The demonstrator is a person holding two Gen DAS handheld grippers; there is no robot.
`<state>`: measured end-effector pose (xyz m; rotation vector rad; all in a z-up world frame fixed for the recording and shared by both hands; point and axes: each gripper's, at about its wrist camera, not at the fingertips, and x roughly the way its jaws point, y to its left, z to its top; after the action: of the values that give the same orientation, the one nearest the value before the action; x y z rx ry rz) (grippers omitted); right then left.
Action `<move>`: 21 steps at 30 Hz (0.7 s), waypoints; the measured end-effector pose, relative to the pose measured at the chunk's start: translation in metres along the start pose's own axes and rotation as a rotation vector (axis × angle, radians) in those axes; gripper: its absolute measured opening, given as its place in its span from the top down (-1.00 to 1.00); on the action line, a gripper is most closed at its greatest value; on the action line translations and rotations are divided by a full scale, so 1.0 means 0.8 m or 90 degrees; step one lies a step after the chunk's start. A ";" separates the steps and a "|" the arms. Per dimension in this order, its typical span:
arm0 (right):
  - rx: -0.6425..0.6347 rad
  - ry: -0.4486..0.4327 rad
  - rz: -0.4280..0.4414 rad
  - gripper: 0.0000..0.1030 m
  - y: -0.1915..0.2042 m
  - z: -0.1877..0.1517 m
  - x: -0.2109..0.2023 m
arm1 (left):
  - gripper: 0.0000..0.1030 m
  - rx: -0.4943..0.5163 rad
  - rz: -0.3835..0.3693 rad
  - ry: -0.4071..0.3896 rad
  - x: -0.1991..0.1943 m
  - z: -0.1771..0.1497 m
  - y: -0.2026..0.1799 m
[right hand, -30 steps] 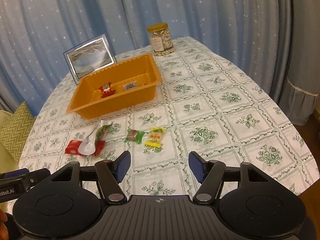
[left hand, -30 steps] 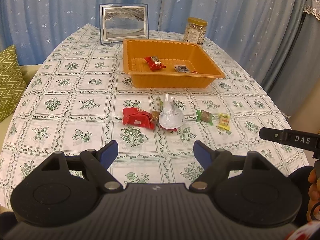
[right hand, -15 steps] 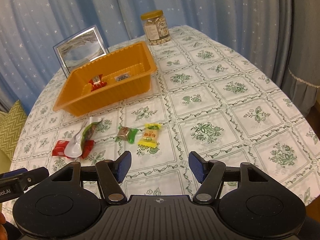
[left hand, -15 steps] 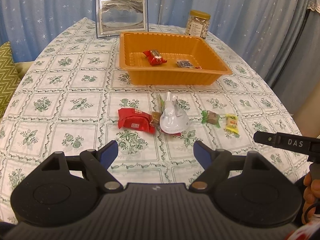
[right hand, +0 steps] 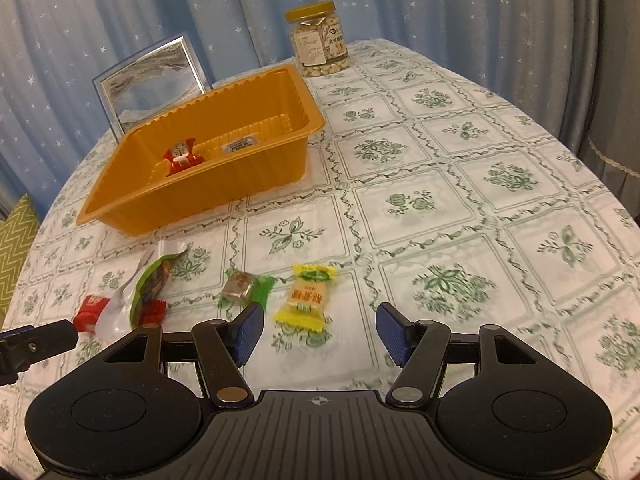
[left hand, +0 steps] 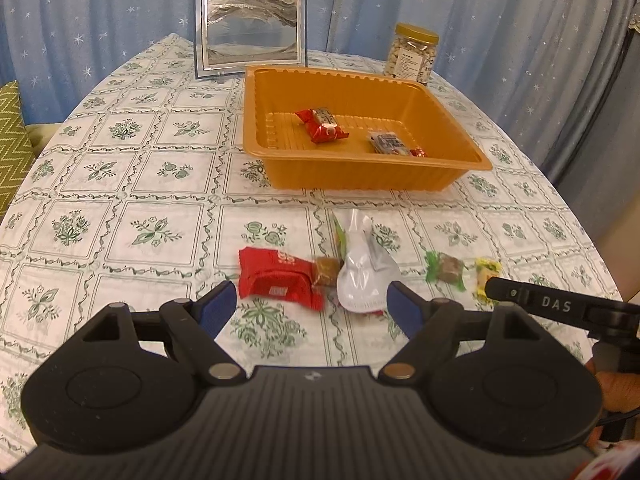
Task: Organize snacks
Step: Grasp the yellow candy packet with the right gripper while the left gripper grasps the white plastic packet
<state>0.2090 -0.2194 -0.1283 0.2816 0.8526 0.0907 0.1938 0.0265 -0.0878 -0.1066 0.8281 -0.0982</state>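
Note:
Loose snacks lie in a row on the tablecloth: a red pack (left hand: 280,282), a white pouch (left hand: 366,276), a green-wrapped candy (right hand: 244,288) and a yellow candy (right hand: 306,298). Behind them stands the orange tray (left hand: 372,178), holding a red snack (left hand: 322,126) and a dark one (left hand: 386,142). My left gripper (left hand: 310,308) hangs open above the red pack and the white pouch. My right gripper (right hand: 322,330) hovers just short of the yellow candy. Its jaws are closing with nothing pressed between them.
A framed picture (left hand: 250,32) and a jar of nuts (right hand: 320,40) stand behind the tray. Blue starred curtains ring the round table. A green zigzag cushion (left hand: 12,148) sits off the left edge. Bare cloth spreads to the right of the candies.
Both grippers have moved forward and down toward the row of snacks, which now looks larger and nearer. The right gripper's jaws have narrowed slightly.

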 end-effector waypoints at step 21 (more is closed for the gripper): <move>-0.061 0.005 -0.040 0.59 0.016 0.005 0.018 | -0.48 0.072 -0.009 -0.003 0.051 0.025 -0.029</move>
<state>0.2215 -0.2050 -0.1328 0.1641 0.8608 0.0736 0.2348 -0.0007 -0.1010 -0.0058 0.8160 -0.1584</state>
